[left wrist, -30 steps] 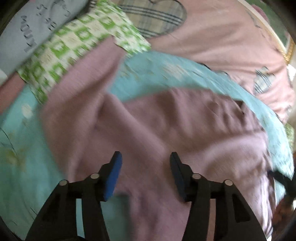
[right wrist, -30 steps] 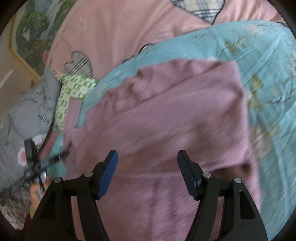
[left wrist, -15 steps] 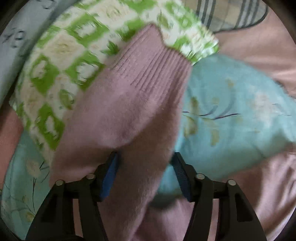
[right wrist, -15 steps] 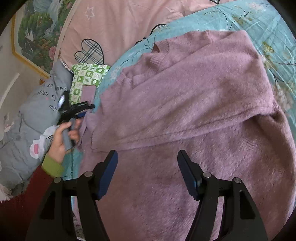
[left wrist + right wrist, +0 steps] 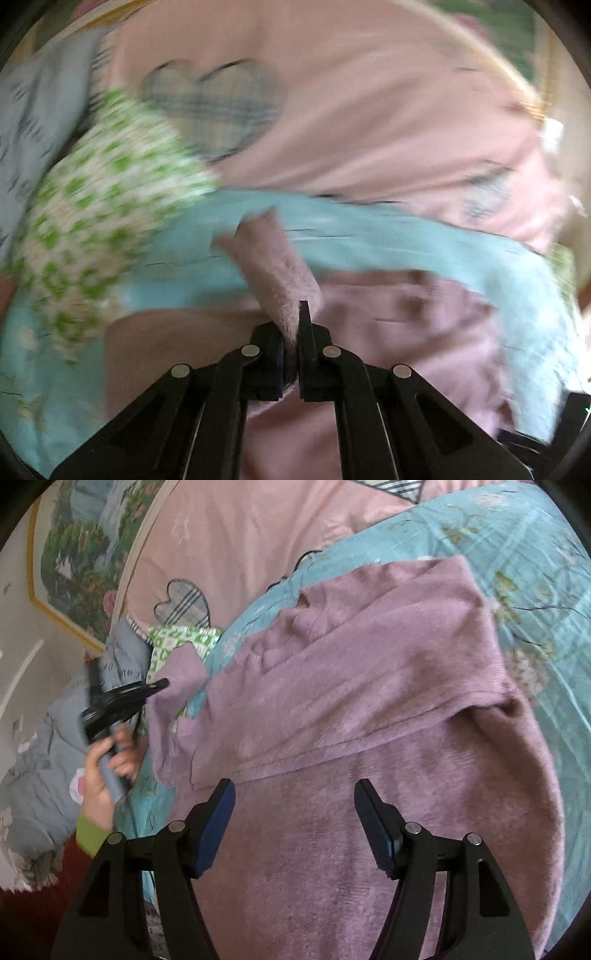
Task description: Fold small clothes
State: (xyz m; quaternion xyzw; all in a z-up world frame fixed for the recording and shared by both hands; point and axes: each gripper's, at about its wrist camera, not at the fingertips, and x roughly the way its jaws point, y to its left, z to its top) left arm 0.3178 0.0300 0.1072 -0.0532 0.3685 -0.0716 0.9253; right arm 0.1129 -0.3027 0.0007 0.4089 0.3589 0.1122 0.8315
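A mauve knit sweater (image 5: 369,709) lies spread on a turquoise sheet (image 5: 517,554), its right side folded over. My left gripper (image 5: 293,314) is shut on the sweater's left sleeve (image 5: 273,266), whose cuff sticks up past the fingers. In the right wrist view the left gripper (image 5: 162,683) holds that sleeve (image 5: 177,679) lifted at the far left. My right gripper (image 5: 293,794) is open and empty, hovering over the sweater's lower body.
A green-and-white patterned cloth (image 5: 92,206) and a grey printed garment (image 5: 44,775) lie to the left. A pink cover with plaid patches (image 5: 369,110) lies behind. A framed picture (image 5: 74,546) hangs on the wall.
My left gripper has shut on the sleeve and lifted it, swinging right over the turquoise sheet. The right gripper has stayed open over the sweater.
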